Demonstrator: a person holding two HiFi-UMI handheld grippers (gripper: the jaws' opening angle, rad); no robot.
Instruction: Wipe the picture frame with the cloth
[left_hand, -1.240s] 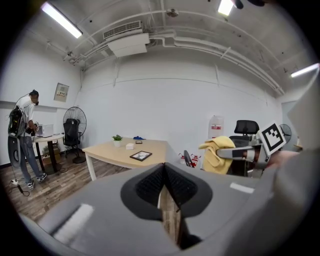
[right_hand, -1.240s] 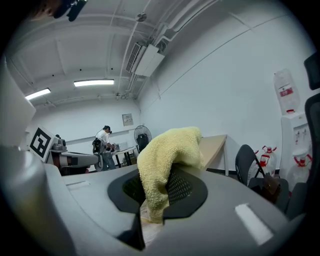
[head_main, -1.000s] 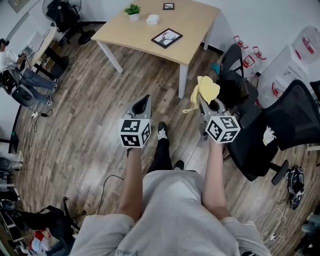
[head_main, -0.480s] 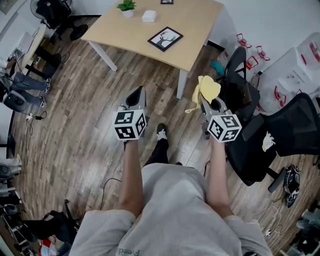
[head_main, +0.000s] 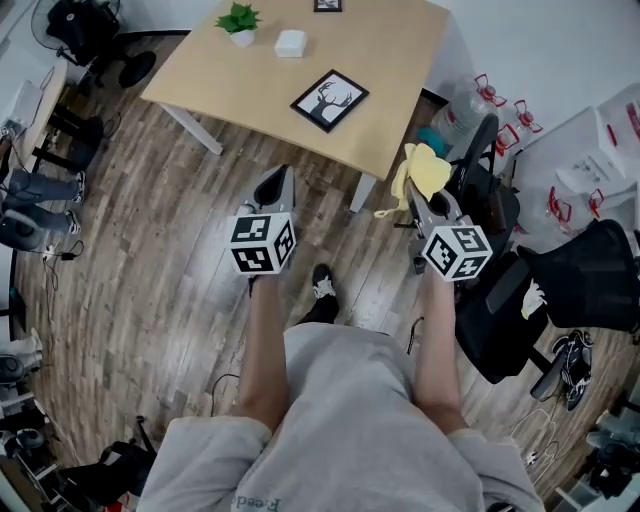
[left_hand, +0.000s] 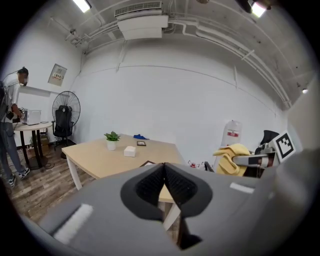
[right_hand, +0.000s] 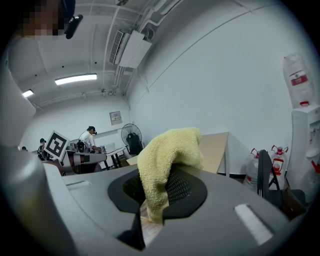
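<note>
A black picture frame with a deer print lies flat near the front edge of the wooden table; a sliver of the picture frame shows just above my left jaws. My left gripper hangs over the floor in front of the table, shut and empty. My right gripper is by the table's right corner, shut on a yellow cloth that bunches above its jaws. The cloth drapes over the jaws in the right gripper view, and the cloth also shows at the right of the left gripper view.
On the table stand a small potted plant, a white box and a second small frame. Black office chairs crowd the right. A desk, fan and a standing person are at the left.
The table and picture frame have drawn nearer as I walk towards them. Both grippers kept their pose, the right one still holding the cloth.
</note>
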